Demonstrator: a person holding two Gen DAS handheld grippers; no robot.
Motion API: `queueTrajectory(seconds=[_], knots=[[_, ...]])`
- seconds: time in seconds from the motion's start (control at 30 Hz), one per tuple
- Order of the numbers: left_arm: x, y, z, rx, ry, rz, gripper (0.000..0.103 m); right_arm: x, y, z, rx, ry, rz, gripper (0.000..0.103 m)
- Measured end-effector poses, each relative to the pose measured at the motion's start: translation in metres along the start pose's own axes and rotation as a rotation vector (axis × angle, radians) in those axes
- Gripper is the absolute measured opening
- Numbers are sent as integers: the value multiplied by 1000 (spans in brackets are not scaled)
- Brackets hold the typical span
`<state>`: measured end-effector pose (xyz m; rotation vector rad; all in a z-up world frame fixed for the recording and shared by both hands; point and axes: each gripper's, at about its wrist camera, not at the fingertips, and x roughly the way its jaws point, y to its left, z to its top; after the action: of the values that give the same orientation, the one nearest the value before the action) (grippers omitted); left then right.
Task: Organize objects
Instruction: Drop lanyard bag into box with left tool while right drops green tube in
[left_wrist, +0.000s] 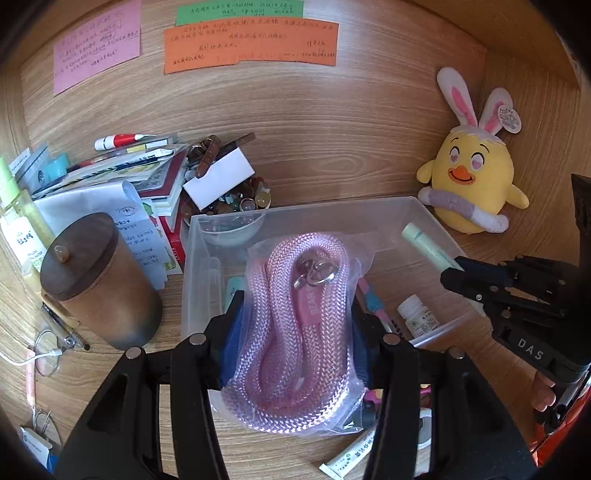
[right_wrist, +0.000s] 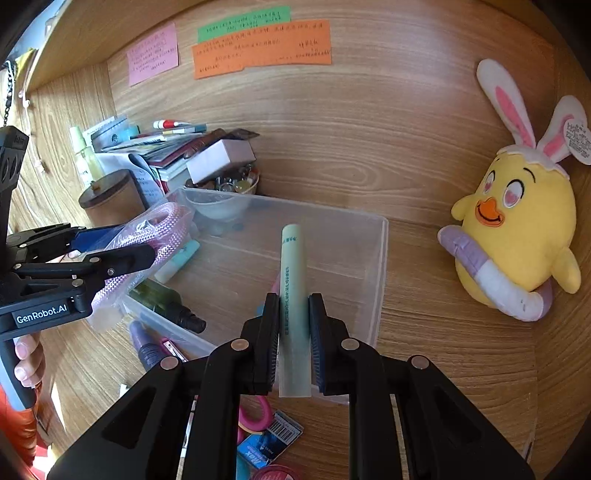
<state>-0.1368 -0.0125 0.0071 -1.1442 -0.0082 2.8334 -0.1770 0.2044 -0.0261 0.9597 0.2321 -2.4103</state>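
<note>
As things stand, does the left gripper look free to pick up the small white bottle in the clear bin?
Probably not yet. The left gripper is shut on the bagged pink rope, so its jaws are occupied. The white bottle lies uncovered in the clear bin, close to the right.

- A wooden desk (right_wrist: 443, 350) with a wood-grain back panel (left_wrist: 332, 122).
- Pink, green and orange paper notes (left_wrist: 251, 46) stuck on the panel.
- Soft daylight.
</note>
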Motion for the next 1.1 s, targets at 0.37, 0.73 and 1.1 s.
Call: queueTrajectory(seconds=[0.37,0.73,1.1], knots=[[14,-7,3,28,24,-3,51,25,8,-2,-20,73,28,14],[-16,-17,-1,47,-22,-27,76,6,10,-3,-20,58,30,24],[-42,-17,-39,79,-15,12,90,-47,7,-27,-24,-28,2,51]])
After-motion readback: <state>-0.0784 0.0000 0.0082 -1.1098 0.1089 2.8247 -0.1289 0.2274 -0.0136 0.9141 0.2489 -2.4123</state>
